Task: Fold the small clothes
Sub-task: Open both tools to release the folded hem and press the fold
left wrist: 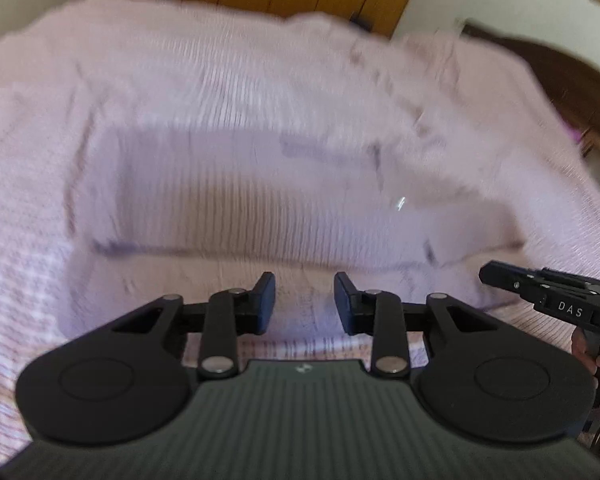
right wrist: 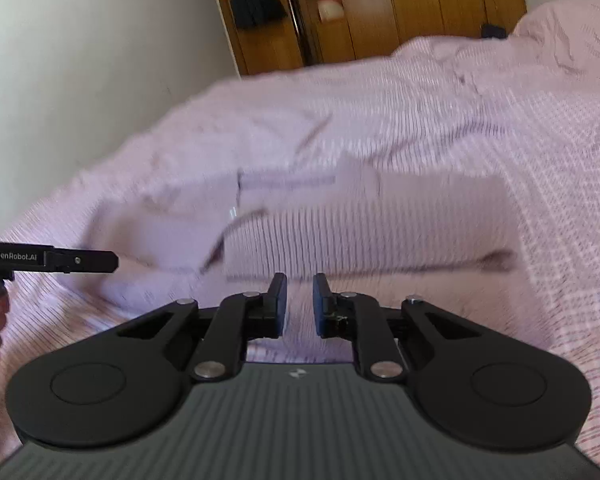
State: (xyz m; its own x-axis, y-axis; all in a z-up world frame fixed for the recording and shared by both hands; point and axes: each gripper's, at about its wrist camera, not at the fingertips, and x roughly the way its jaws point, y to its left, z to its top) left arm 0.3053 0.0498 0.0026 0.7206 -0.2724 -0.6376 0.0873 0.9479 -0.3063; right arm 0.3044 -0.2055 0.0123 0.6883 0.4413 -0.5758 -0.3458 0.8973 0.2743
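Observation:
A pale lilac ribbed garment (left wrist: 260, 200) lies flat and partly folded on the pink bedspread (left wrist: 28, 280), blurred in both views. My left gripper (left wrist: 305, 300) hovers just short of its near edge, jaws apart with nothing between the pads. In the right wrist view the same garment (right wrist: 360, 232) lies just ahead of my right gripper (right wrist: 300, 304), whose pads stand a narrow gap apart and hold nothing. Each gripper shows side-on in the other's view: the right gripper (left wrist: 496, 276) at the right edge, the left gripper (right wrist: 108, 260) at the left edge, each held by a hand.
The bedspread (right wrist: 560, 160) covers the whole bed and is rumpled towards the far side. A wooden wardrobe (right wrist: 380, 12) stands behind the bed against a white wall (right wrist: 80, 60). A dark wooden headboard (left wrist: 560, 68) rises at the right.

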